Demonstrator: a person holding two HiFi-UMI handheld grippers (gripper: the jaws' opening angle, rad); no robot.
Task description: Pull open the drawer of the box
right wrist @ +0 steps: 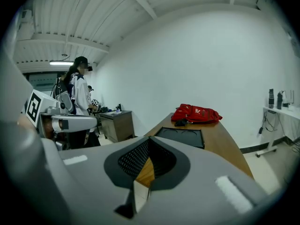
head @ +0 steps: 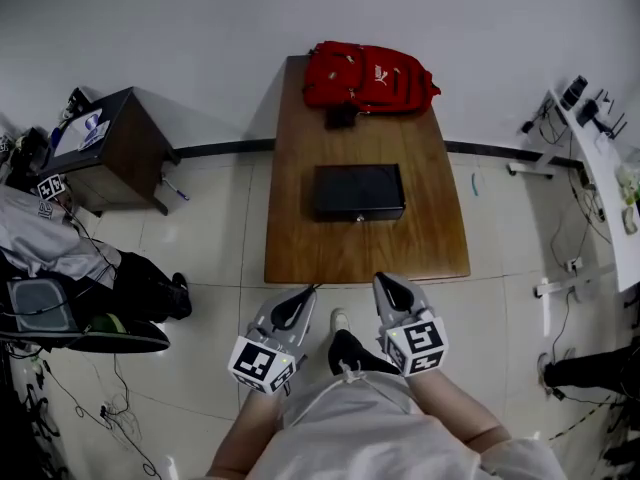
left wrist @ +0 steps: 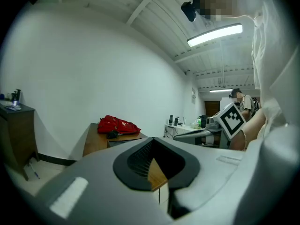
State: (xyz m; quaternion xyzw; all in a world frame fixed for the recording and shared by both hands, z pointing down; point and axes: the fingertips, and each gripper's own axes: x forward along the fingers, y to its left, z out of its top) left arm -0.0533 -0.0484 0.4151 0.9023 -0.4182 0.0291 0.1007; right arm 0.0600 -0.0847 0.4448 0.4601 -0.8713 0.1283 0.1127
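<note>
Both grippers hover over the pale tiled floor (head: 200,258), short of the table's near edge.

The left gripper (head: 293,306) has its jaws together with nothing between them. The right gripper (head: 395,293) is the same, tips meeting and empty. Both are grey moulded shells with black ribbed pads (right wrist: 132,159).

The table (head: 350,253) has a brown wood-grain top, a long rectangle with rounded corners.

The box (head: 359,189) sits mid-table, well apart from both grippers. It is flat, matte black and rectangular. Its drawer (head: 360,213) faces me, flush and closed. A small pale spot at the drawer's centre may be a lock or a pull; it is too small to tell.

Beyond the box, at the far end of the table, a red fabric backpack (head: 368,76) lies slumped near the white wall (head: 200,28).
</note>
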